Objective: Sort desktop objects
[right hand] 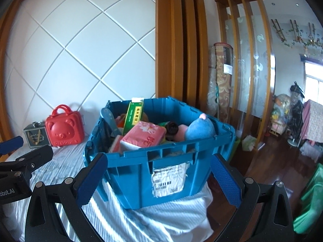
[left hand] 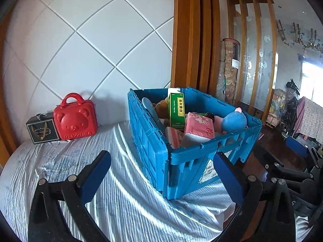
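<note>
Crate: a blue crate sits on the cloth-covered tabletop and is already piled nearly to the rim, so most of the gathering looks done.
Inside the crate: a green box stands upright toward 11 o'clock, a pink tissue pack lies in the middle, a blue plush toy leans at the 2 o'clock corner, and a blue-grey handle pokes up at 10 o'clock. Deeper things are hidden under these.
Still out on the tabletop: a red bear case and, touching its left side, a small dark box, both against the wall, well off at the crate's 9 o'clock.
Left gripper: spread wide with nothing between its pads, hovering near the crate's front corner.
Right gripper: also released and empty, its pads flanking the labelled wall of the crate without touching it, as far as I can tell.
Progress, as I judge it: either the two items by the wall are next, or the full crate is about to be unpacked; the pictures do not settle which.
</note>
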`<action>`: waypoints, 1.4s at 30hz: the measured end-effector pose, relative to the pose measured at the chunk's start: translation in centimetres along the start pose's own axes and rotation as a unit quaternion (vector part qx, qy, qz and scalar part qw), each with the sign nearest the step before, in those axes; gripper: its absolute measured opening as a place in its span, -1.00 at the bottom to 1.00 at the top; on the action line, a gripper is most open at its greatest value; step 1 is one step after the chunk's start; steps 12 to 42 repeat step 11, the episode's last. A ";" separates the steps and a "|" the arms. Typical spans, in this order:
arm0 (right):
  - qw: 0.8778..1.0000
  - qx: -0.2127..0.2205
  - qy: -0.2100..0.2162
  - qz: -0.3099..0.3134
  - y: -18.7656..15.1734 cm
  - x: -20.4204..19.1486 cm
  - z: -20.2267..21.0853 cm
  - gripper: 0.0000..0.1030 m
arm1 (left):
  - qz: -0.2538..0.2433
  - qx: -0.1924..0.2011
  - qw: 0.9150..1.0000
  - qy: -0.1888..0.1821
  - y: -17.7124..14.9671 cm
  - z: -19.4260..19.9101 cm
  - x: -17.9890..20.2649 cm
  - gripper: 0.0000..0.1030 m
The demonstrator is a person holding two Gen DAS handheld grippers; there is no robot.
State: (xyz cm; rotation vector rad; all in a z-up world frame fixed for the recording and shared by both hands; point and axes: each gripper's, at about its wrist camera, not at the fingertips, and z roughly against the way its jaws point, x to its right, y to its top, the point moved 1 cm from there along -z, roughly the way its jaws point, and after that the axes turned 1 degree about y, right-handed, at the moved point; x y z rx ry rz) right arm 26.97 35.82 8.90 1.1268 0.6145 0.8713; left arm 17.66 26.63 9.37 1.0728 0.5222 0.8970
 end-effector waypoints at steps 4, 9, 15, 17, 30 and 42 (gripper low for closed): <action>1.000 0.001 -0.001 0.000 0.4 0.1 -0.5 1.00 | -0.001 0.003 1.000 -0.001 0.2 -0.3 0.1 0.99; 1.000 0.002 -0.003 0.001 0.7 0.2 -1.0 1.00 | 0.000 0.007 1.000 -0.004 0.7 -0.7 0.3 0.99; 1.000 0.002 -0.005 0.002 0.9 0.2 -1.1 1.00 | -0.002 0.009 1.000 -0.007 0.9 -0.9 0.4 0.99; 1.000 0.002 -0.005 0.002 0.9 0.2 -1.1 1.00 | -0.002 0.009 1.000 -0.007 0.9 -0.9 0.4 0.99; 1.000 0.002 -0.005 0.002 0.9 0.2 -1.1 1.00 | -0.002 0.009 1.000 -0.007 0.9 -0.9 0.4 0.99; 1.000 0.002 -0.005 0.002 0.9 0.2 -1.1 1.00 | -0.002 0.009 1.000 -0.007 0.9 -0.9 0.4 0.99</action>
